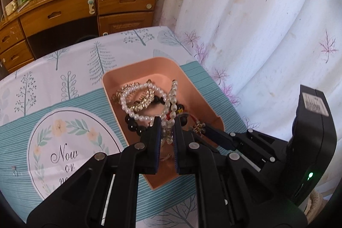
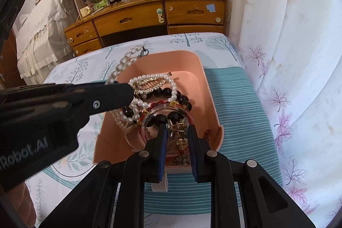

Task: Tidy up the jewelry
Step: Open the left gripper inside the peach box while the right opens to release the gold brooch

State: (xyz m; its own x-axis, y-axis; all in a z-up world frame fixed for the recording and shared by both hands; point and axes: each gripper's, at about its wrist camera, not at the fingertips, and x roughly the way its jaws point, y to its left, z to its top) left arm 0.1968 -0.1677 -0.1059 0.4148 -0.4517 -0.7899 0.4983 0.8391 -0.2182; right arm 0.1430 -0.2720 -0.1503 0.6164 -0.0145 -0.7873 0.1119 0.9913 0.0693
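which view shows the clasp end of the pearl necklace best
The right wrist view. There the pearl necklace rises from the left gripper over the pink tray rim, its dark clasp clear against the tablecloth. In the left wrist view the necklace sits between the gripper's fingers; the clasp is not identifiable.

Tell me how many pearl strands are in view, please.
2. One pearl bracelet lies in the pink tray; one pearl necklace is pinched in the left claw. Others may be hidden under the pile.
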